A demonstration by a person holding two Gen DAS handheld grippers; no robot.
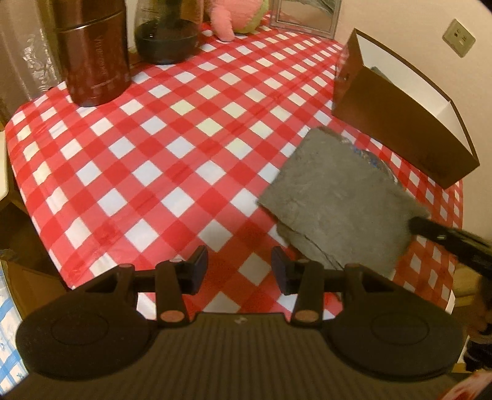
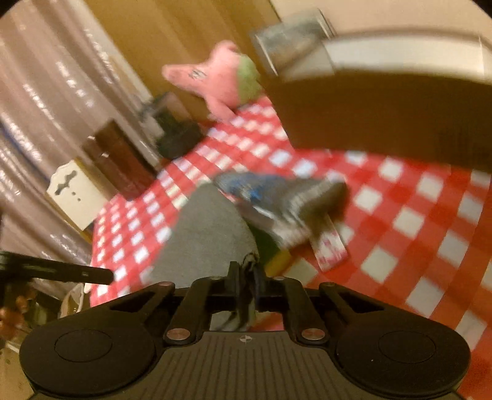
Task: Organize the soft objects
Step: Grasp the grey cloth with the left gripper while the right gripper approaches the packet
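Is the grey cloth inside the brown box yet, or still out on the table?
Out. The grey cloth lies on the checked tablecloth in front of the brown box, one edge pinched in the shut right gripper.

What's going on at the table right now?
A person is tidying soft things on the checkered tablecloth with two handheld grippers. The right gripper has its jaws shut on the edge of the grey cloth, which lies beside the brown box. The left gripper hovers open and empty near the cloth. A pink plush toy sits at the far end.
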